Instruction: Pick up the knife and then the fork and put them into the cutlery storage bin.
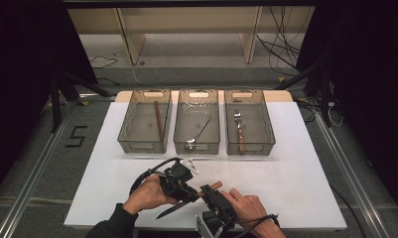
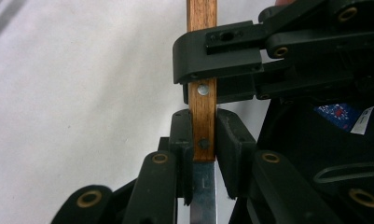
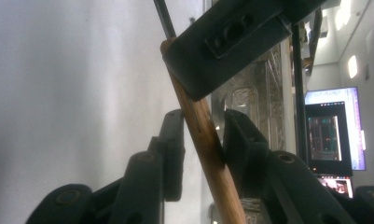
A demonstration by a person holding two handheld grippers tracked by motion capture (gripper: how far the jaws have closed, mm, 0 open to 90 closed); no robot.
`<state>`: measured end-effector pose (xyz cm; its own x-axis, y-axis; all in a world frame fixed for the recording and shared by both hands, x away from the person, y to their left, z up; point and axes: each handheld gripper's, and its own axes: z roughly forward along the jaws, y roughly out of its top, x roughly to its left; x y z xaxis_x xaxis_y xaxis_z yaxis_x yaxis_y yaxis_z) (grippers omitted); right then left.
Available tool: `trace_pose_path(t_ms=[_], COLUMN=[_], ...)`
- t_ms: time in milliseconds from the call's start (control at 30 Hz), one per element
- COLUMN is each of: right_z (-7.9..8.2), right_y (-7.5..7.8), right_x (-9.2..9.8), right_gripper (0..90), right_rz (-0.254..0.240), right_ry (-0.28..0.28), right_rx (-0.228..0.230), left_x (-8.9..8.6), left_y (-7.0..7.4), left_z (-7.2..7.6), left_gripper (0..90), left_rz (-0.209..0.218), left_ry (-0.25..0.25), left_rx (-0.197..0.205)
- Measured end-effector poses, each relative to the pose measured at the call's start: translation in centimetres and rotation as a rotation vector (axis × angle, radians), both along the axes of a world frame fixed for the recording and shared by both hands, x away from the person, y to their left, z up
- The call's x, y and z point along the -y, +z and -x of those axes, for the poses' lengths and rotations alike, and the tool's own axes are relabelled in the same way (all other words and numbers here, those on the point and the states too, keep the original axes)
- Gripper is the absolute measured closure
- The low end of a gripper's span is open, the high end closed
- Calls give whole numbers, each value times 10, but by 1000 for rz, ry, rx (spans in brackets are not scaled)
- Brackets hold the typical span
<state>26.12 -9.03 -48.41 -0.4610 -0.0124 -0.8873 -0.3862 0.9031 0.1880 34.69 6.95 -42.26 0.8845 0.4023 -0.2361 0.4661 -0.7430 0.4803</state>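
Holding of the knife [image 1: 170, 210] is observed low over the near edge of the white table [image 1: 296, 173], between the two hands. Its long axis is noted in the high view as slanted: blade tip down and left towards the person, wooden handle butt up and right towards the trays.

The left gripper [image 1: 189, 196] is seen in its own view clamped narrow on the wooden handle [image 2: 202, 112], at the end where the steel blade begins, with both pads pressed on the wood. The right gripper [image 1: 206, 191] is placed just beyond it along the same handle, nearer the butt. In the right gripper view the handle [image 3: 208, 144] is seen crossing obliquely between the jaws. It lies against one pad, but a gap is left at the other, so no firm grip is recorded there yet.

A handover from left to right is judged to be in hand. The next move is judged to depend on the right jaws being squared to the slanted handle before the left is let go.

Three trays stand well apart from the knife at the far side: left tray [image 1: 145, 147] with a brown stick, middle tray [image 1: 196, 147] with a spoon, right tray [image 1: 250, 148] with a fork
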Motion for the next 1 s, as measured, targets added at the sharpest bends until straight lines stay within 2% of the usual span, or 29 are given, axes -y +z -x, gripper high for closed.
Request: trace_pose_path(t_ms=[433,600,700,767,867,1000], right_z=[1,1,1,1,1,-1], right_y=[-4,-2,-1,-3,-6,-3], right_x=[0,0,2,2,2,2], right_gripper=[790,808,810,810,810,811], right_rz=[53,50,44,59,57,42], right_ry=[37,33,20,18,25,28], right_rx=[38,38,25,18,6,-6], left_x=[-3,-6,-10,-16,-27,-39], left_y=[2,6,10,15,22,26], left_z=[-1,-2,-4,-6,-9,-12], left_gripper=[766,760,745,697,620,496], left_rz=[11,40,82,114,154,159], left_ry=[8,20,51,85,124,186], left_rx=[-6,-6,10,26,48,76])
